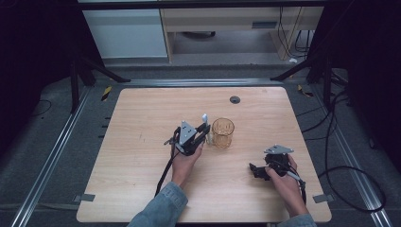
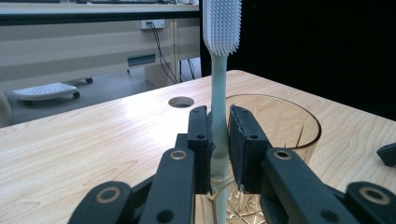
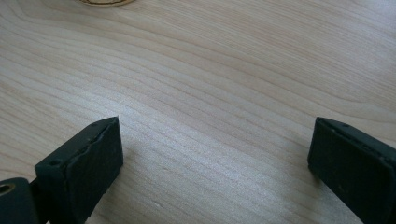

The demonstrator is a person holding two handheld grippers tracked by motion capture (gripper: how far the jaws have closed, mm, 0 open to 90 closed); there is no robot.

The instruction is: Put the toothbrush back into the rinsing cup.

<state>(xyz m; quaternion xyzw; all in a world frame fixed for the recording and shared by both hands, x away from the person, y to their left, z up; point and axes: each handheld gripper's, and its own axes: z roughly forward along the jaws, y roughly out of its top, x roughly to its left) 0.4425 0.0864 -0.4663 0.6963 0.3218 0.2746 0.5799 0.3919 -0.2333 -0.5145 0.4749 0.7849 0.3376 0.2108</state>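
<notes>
A pale green toothbrush with white bristles stands upright, bristle head up, clamped between my left gripper's black pads. In the high view that left gripper sits just left of an amber glass cup, and the toothbrush pokes up beside the cup's rim. The glass cup lies right behind the jaws in the left gripper view. My right gripper rests low over bare wood at the table's right front. Its jaws stand wide apart with nothing between them.
The wooden table has a round cable hole near its far edge. Cables trail on the floor to the right. White cabinets stand beyond the table. Black frame legs flank both sides.
</notes>
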